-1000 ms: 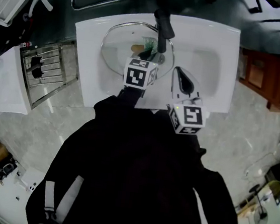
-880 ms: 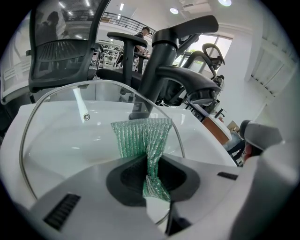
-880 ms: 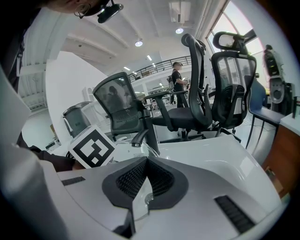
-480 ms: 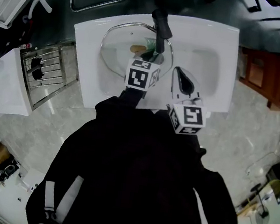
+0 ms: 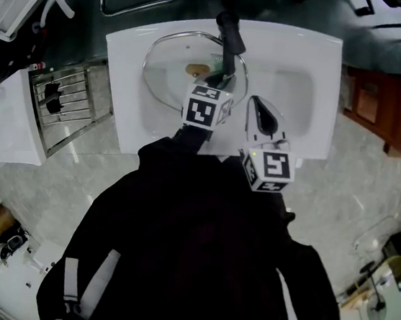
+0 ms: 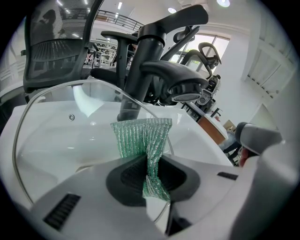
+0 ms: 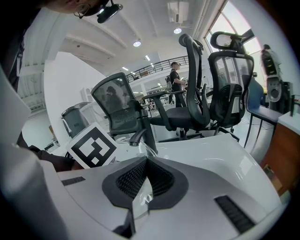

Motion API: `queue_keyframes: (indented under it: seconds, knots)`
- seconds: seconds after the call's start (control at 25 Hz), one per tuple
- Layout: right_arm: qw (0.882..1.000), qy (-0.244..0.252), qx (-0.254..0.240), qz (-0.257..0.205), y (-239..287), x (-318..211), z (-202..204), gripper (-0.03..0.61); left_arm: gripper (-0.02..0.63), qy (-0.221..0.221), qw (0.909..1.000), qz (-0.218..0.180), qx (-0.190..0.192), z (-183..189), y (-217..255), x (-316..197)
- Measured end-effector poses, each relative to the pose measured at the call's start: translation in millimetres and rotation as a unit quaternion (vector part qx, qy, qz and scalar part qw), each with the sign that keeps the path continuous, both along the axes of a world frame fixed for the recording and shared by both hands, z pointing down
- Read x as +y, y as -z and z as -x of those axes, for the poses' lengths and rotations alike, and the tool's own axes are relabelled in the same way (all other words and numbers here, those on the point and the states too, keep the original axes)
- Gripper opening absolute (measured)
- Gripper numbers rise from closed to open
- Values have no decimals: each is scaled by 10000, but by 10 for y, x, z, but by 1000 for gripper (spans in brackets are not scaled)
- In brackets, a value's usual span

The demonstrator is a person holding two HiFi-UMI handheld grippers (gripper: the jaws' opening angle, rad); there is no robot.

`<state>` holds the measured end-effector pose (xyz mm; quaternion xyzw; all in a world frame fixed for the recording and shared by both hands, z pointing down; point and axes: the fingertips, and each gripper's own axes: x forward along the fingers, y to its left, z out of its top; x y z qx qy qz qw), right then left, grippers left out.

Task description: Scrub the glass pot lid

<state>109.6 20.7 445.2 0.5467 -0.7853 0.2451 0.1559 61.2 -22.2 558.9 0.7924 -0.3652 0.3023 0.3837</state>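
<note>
White ceramic fills the middle of the scene: the sink (image 5: 319, 76), with the glass pot lid (image 5: 163, 79) lying over its left part and the dark faucet (image 5: 231, 40) rising at the far edge, just right of the lid's centre. The lid has barely shifted in the last second, its rim nudged a touch to the left.

The right gripper (image 5: 257, 110) has not moved. It sits at the lid's near-right edge, its jaws pressed together on what looks like the glass rim, a clear sliver showing between the pads in the right gripper view. It appears to be steadying the lid.

The left gripper (image 6: 151, 171) is what has changed. Its marker cube has crept to the right and slightly nearer over the last second. Its jaws pinch a green scouring pad (image 6: 143, 136), whose free end fans out ahead of them towards the faucet's base, over the glass. The pad now sits just right of the lid's brown knob (image 5: 196, 69), and whether it is pressing on the glass cannot be told.

That small drift reads as one short scrubbing stroke across the lid's centre-right. Scrubbing seems to be under way, not finishing: the strokes are small and stay near the knob, so the left and near parts of the glass probably still need covering.
</note>
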Motion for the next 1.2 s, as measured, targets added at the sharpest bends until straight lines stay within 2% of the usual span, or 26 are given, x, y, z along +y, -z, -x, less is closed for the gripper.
queue_keyframes:
  seconds: [0.72, 1.2]
  knots:
    - [9999, -102, 21, 10, 35, 18, -98, 3, 60, -246, 9996, 54, 107, -224, 30, 71]
    - [10000, -64, 61, -24, 46, 16, -108, 3, 60, -160, 9995, 103, 265, -279, 71, 71]
